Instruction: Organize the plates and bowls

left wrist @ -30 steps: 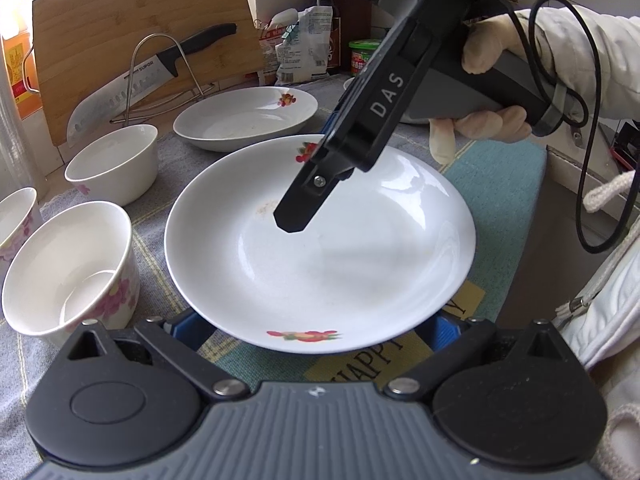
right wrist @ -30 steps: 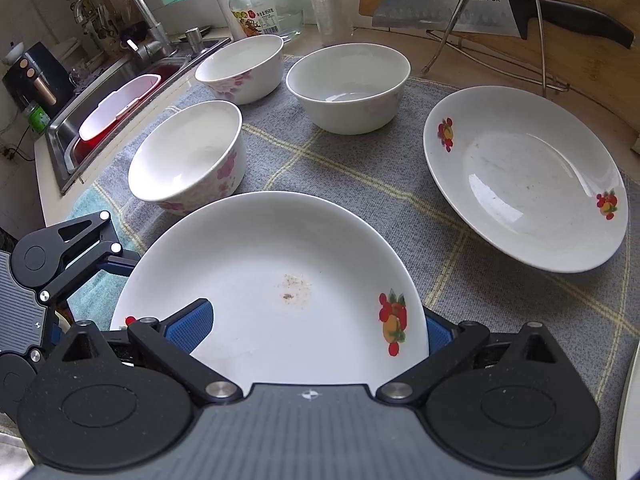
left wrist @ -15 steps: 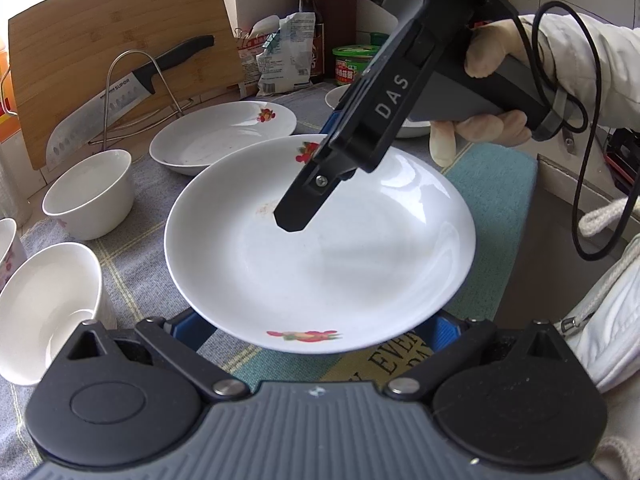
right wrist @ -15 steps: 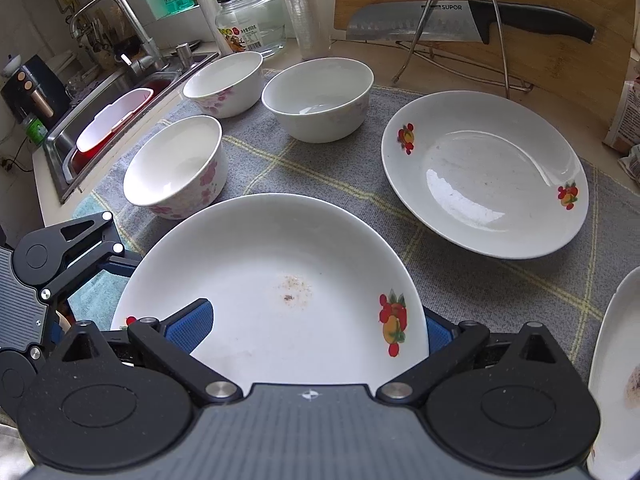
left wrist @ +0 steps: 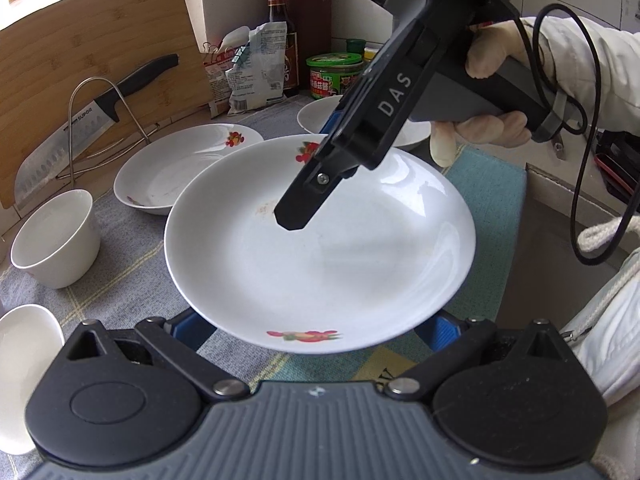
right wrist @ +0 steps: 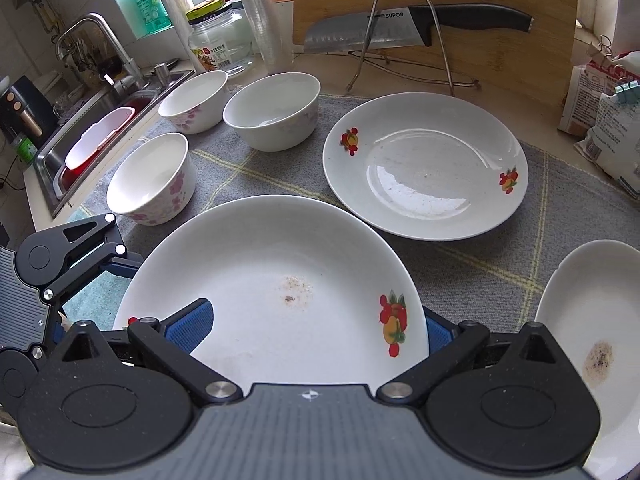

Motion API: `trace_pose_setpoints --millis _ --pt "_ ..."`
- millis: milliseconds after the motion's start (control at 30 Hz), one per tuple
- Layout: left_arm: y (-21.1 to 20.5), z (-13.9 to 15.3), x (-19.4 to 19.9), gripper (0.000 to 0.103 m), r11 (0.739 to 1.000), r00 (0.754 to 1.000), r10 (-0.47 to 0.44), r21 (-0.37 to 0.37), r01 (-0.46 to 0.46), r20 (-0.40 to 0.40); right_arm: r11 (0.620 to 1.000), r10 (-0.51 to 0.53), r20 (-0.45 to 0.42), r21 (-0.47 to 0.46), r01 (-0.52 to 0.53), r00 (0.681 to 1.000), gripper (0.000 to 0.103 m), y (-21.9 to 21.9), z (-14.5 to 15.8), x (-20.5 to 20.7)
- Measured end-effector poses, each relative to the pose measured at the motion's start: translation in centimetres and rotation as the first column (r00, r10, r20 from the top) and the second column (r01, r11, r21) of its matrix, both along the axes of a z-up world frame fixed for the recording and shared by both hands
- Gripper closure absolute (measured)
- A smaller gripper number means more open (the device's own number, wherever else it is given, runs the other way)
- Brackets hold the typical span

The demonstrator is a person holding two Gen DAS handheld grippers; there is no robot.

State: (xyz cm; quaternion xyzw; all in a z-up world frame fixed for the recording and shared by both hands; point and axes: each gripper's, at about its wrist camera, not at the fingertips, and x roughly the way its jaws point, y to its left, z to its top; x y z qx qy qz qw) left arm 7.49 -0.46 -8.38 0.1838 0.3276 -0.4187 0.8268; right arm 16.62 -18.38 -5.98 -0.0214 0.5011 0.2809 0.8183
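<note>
Both claws share one load: the right claw (right wrist: pixel 308 328) pinches the near rim of the fruit-print plate (right wrist: pixel 280 280), and the left claw (left wrist: pixel 316 328) clamps the opposite edge, holding it clear of the desk (right wrist: pixel 480 256). At one o'clock a matching plate (right wrist: pixel 424 168) waits; three bowls (right wrist: pixel 272 116) sit unstacked around eleven. By my reckoning, nothing is stacked yet.

A white glazed plate with red fruit motifs (right wrist: pixel 280 280), faintly soiled at centre, sits raised and nearly level nearest, a matching plate (right wrist: pixel 424 168) lies beyond it on the mat, a stained third (right wrist: pixel 592 340) at right, and three white bowls (right wrist: pixel 272 116) stand upright far left.
</note>
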Motion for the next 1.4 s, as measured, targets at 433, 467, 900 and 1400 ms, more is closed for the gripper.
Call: trace_pose_setpoints --millis 433,467,900,1400 --pt "-4.5 0.4 0.8 0.001 1.000 1.000 -0.025 -0.004 0.025 -0.002 1.000 -0.027 0.012 -0.006 0.027 1.000 0.000 -4.6 0.8 0.4" --pt "-4.8 0.5 0.8 0.001 1.000 1.000 -0.027 -0.005 0.027 -0.002 1.000 -0.028 0.012 -0.006 0.028 1.000 0.000 -5.0 0.9 0.5" --pt "-9.2 1.3 1.8 0.001 1.000 1.000 -0.027 -0.004 0.027 0.002 1.000 -0.011 0.026 -0.012 0.011 1.000 0.000 -9.3 1.5 1.4" --pt "-14.1 1.3 4.0 0.001 0.999 0.999 -0.038 0.019 0.038 0.008 1.000 -0.027 0.033 0.002 0.027 0.999 0.000 -14.2 1.3 3.1"
